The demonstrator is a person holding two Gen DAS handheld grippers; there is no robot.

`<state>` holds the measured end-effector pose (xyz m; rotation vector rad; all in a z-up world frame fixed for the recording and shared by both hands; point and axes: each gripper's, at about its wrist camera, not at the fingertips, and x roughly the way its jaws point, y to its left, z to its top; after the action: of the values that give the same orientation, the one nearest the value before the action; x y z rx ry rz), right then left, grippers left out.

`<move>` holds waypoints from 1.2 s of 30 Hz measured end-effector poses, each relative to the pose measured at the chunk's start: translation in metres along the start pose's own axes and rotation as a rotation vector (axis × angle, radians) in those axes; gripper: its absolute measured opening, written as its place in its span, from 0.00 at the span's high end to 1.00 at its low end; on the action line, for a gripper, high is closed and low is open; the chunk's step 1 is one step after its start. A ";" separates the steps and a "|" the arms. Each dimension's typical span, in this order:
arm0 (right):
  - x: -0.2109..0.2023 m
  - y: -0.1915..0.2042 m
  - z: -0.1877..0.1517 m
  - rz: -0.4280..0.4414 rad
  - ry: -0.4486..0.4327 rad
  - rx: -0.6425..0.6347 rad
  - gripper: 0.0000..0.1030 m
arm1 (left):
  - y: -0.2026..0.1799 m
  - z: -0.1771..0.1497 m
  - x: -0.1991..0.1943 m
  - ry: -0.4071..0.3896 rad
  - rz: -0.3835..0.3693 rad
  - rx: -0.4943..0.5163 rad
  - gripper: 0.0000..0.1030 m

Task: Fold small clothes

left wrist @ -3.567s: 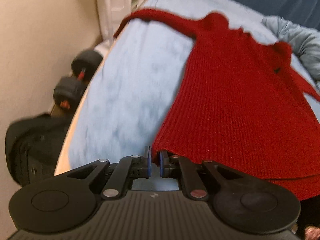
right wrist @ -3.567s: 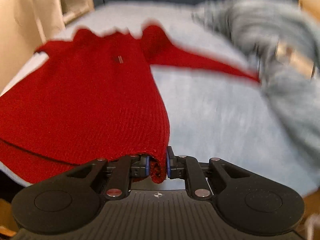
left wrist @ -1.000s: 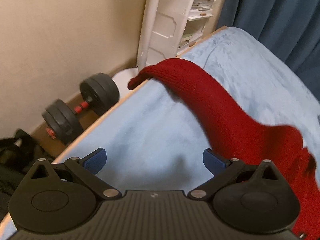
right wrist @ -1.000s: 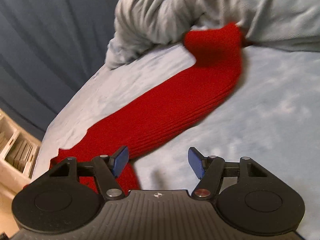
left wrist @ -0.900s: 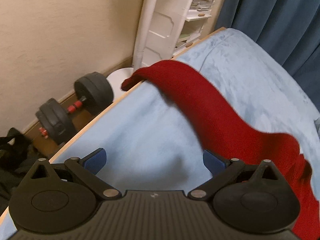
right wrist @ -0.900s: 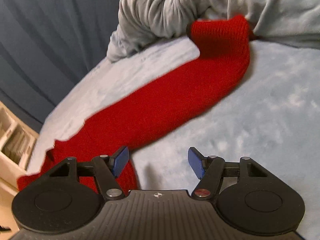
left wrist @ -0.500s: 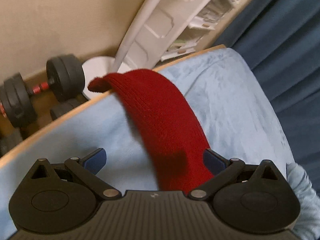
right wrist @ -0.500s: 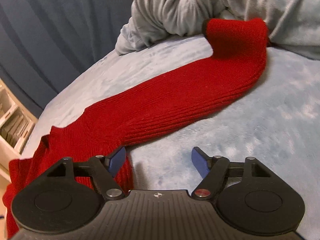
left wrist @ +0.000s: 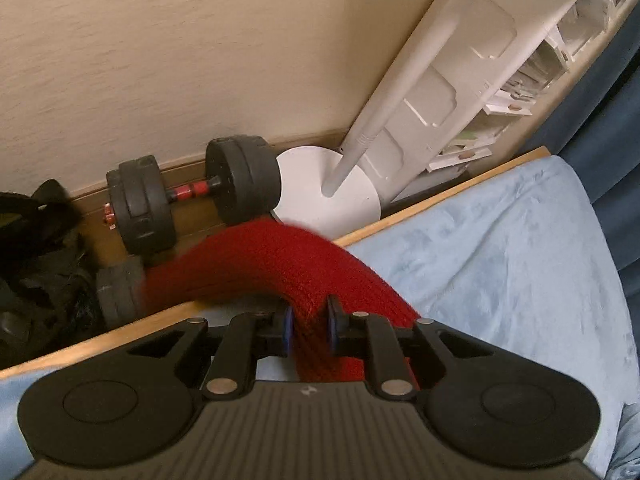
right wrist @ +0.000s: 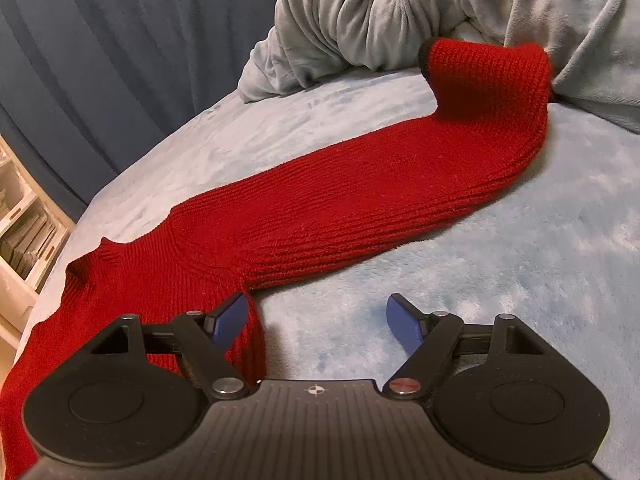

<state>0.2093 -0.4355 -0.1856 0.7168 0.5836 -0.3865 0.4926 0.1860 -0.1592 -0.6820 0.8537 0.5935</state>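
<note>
A red knit sweater [right wrist: 360, 200] lies spread on the light blue bed [right wrist: 520, 280]. One sleeve runs to the far right, its cuff folded up against a grey blanket [right wrist: 380, 12]. My right gripper [right wrist: 316, 304] stands open above the bedsheet, its left finger [right wrist: 228, 318] at the sweater's armpit, nothing between the pads. In the left wrist view the other sleeve [left wrist: 260, 264] arches over the bed's wooden edge [left wrist: 440, 204], its end blurred. My left gripper [left wrist: 309, 326] is closing its jaws, and the blue pads pinch this sleeve.
Beside the bed on the floor lie a black dumbbell [left wrist: 192, 200], a white fan base [left wrist: 328, 200] with its pole, and a black bag [left wrist: 32, 260]. A white shelf unit [left wrist: 460, 80] stands at the wall. Dark blue curtains [right wrist: 100, 60] hang behind the bed.
My left gripper slid over the sleeve toward the bed's edge, rolled, and went from wide open to pinching the sleeve. The right gripper opened slightly wider and barely moved.
</note>
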 end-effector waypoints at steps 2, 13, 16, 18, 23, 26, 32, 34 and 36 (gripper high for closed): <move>0.000 0.000 0.000 0.002 0.004 0.003 0.24 | -0.017 -0.008 -0.015 -0.051 0.016 0.061 0.83; 0.000 -0.001 0.004 0.006 0.022 0.006 0.24 | -0.131 -0.239 -0.187 -0.398 -0.538 1.048 0.23; 0.000 -0.003 0.005 0.012 0.030 0.013 0.24 | -0.097 -0.305 -0.165 -0.314 -0.467 1.194 0.00; -0.001 -0.004 0.006 0.016 0.037 0.023 0.24 | -0.072 -0.309 -0.154 -0.226 -0.454 1.217 0.00; 0.000 -0.005 0.008 0.014 0.038 0.052 0.24 | -0.055 -0.231 -0.155 -0.259 -0.459 1.007 0.00; -0.002 -0.006 0.008 0.017 0.034 0.061 0.24 | -0.085 -0.175 -0.135 -0.186 -0.459 0.880 0.00; -0.001 -0.006 0.008 0.015 0.037 0.046 0.24 | -0.154 -0.150 -0.053 0.150 -0.324 0.835 0.00; -0.001 -0.007 0.008 0.017 0.038 0.045 0.24 | -0.171 -0.158 -0.035 0.261 -0.268 0.861 0.16; 0.000 -0.006 0.009 0.018 0.039 0.042 0.24 | -0.168 -0.176 -0.046 0.201 -0.250 0.970 0.52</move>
<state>0.2090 -0.4460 -0.1834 0.7706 0.6072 -0.3696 0.5042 -0.0612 -0.1553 0.0504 1.0900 -0.1496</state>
